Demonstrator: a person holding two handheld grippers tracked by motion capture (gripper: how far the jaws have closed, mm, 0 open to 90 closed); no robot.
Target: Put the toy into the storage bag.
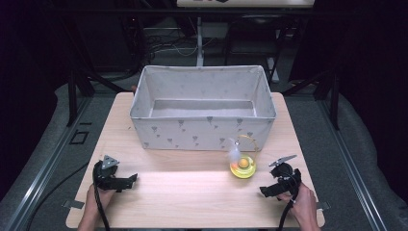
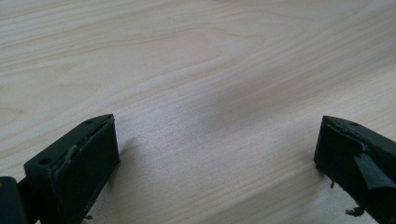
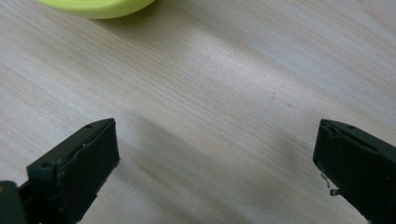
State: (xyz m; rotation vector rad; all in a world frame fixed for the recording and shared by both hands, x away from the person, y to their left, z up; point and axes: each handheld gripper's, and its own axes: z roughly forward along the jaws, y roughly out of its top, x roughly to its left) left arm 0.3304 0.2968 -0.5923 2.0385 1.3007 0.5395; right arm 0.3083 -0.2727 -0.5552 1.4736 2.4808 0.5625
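The right gripper [image 1: 267,190] rested low over the near right part of the table [image 1: 192,192], its jaws spread wide with nothing between them; in the right gripper view only bare wood lay between the two black jaws. The left gripper [image 1: 129,182] sat near the table's front left, jaws likewise wide apart and empty, bare grain showing between them in the left gripper view. Each was held by a hand coming in from the near edge, a cable trailing back from it.

The yellow toy [image 1: 243,167], a round yellow base carrying an orange ball, a thin wire arc and a white feather, stood on the table near the right gripper, just in front of the fabric box; its green-yellow rim [image 3: 95,7] showed at the top of the right gripper view.

The fabric box [image 1: 202,130], pale grey with small dark motifs, stood open at the table's far half. The tabletop was light wood. Around it lay grey flooring, with dark frame legs and cables in the dim room behind.
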